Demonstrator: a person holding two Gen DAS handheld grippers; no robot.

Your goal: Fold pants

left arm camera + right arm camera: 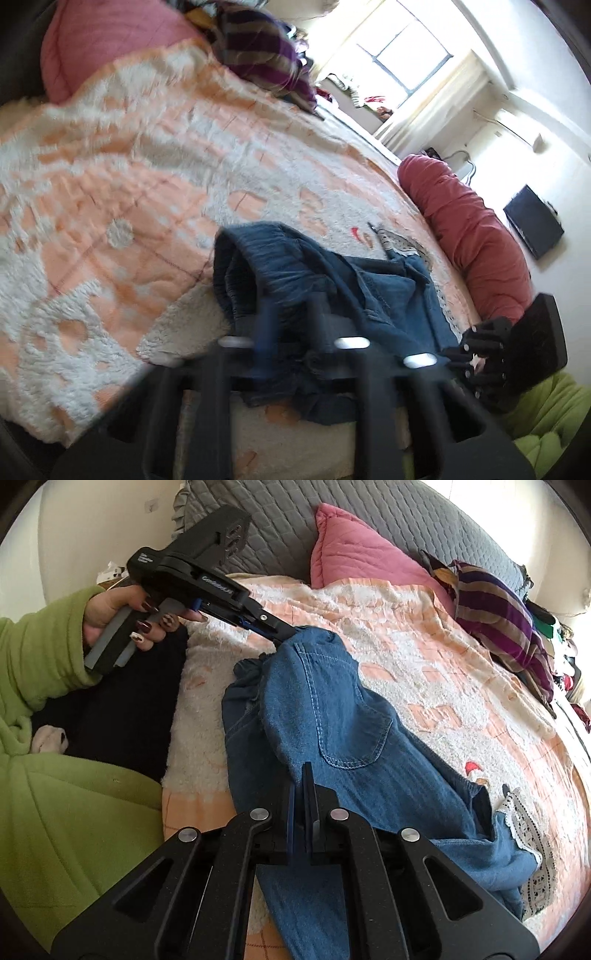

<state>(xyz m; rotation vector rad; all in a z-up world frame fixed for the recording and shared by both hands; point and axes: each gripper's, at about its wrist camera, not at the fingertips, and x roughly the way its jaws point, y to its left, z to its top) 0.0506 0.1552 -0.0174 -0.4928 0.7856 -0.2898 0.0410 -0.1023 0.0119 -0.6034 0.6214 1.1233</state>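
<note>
Pants: blue denim, matt, lace-trimmed hem. Blanket: fluffy, rough pile. Right gripper: matt black plastic, shiny metal pins.

Sunlit window, white walls, bed.

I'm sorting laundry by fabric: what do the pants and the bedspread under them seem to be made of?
The pants look like blue denim: matte woven surface, contrast stitching round a patch pocket, with lace trim at the hems. The bedspread looks like a fluffy, tufted textile, peach and white; the fibre cannot be told.
</note>
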